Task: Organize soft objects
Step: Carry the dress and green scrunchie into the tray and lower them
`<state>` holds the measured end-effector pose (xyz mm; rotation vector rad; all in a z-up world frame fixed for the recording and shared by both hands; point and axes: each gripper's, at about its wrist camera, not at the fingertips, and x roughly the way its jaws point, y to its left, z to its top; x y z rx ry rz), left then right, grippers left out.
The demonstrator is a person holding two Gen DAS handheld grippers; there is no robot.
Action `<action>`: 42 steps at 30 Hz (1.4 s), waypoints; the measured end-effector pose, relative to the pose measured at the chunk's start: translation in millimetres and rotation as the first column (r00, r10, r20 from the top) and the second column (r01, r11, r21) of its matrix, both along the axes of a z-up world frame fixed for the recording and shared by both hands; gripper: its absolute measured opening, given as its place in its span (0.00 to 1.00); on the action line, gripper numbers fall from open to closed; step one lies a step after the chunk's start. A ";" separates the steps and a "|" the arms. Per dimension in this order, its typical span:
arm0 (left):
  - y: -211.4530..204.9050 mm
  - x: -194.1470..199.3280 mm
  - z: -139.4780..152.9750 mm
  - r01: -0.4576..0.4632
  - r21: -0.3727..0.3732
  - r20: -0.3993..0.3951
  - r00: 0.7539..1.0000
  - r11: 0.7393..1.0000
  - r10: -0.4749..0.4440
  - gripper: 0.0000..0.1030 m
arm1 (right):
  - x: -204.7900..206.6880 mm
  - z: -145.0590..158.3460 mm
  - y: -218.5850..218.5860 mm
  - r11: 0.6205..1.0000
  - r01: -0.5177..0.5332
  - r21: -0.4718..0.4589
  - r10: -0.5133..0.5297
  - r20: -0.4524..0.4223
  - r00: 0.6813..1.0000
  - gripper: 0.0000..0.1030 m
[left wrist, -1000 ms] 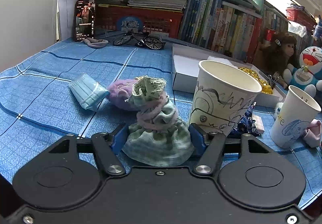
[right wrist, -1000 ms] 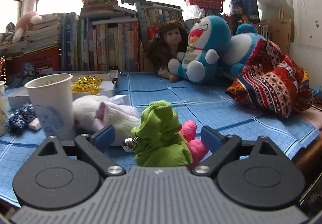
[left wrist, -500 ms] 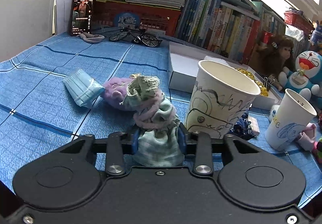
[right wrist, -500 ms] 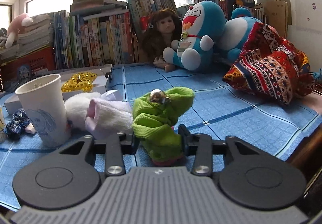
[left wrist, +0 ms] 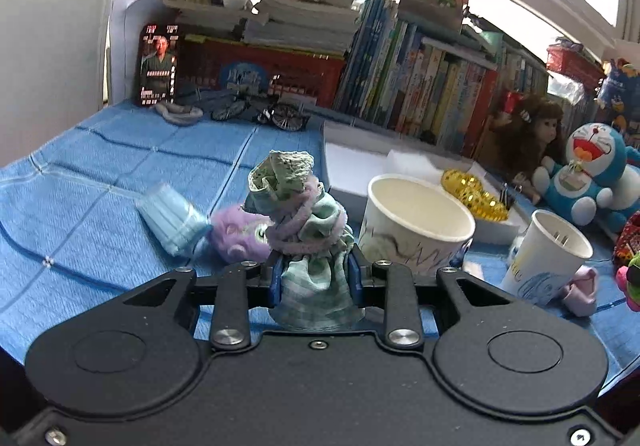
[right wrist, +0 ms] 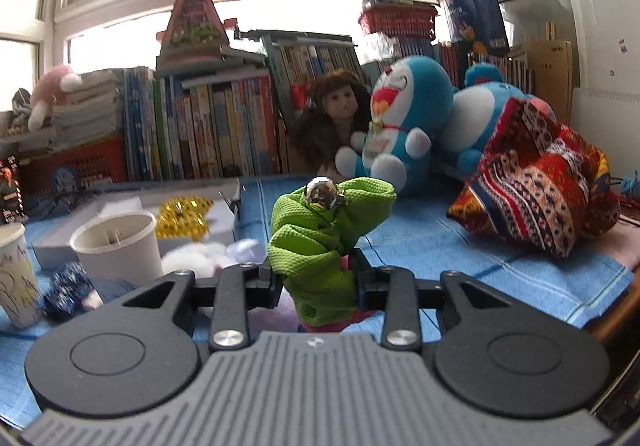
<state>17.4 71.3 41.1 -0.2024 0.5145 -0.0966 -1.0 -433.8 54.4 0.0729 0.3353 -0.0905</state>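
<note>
My left gripper [left wrist: 316, 280] is shut on a pale green checked cloth pouch [left wrist: 308, 230] with a pink cord, held above the blue tablecloth. A large paper cup [left wrist: 416, 226] stands just right of it, a smaller paper cup [left wrist: 548, 258] farther right. My right gripper [right wrist: 318, 282] is shut on a bright green cloth toy [right wrist: 320, 234] with a silver bell [right wrist: 320, 193] and a pink underside, lifted off the cloth. The smaller cup also shows in the right wrist view [right wrist: 118, 250], to the left, with a white fluffy item [right wrist: 196, 258] beside it.
A blue face mask [left wrist: 172, 217] and a purple plush [left wrist: 240, 232] lie left of the pouch. A white tray [left wrist: 352, 165] holds a gold item [left wrist: 472, 193]. Doraemon plush [right wrist: 400, 121], a doll [right wrist: 332, 125] and a patterned bag [right wrist: 532, 181] sit at the right. Books line the back.
Both grippers closed, the left on the checked pouch and the right on the green toy, and both have lifted their items up from the cloth.
</note>
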 end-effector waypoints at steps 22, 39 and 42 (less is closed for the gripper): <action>13.3 65.0 88.0 0.146 0.016 0.038 0.988 0.989 -0.147 0.28 | 75.6 57.4 15.2 0.967 -0.236 0.092 0.237 -0.002 0.971 0.38; -49.5 199.7 67.4 0.297 -0.050 -0.266 0.916 0.954 -0.299 0.28 | 205.3 46.4 52.1 0.916 -0.378 0.134 0.401 -0.293 0.868 0.38; -55.6 220.0 55.7 0.289 -0.053 -0.311 0.905 0.956 -0.291 0.28 | 220.2 36.8 63.0 0.922 -0.375 0.100 0.386 -0.342 0.857 0.39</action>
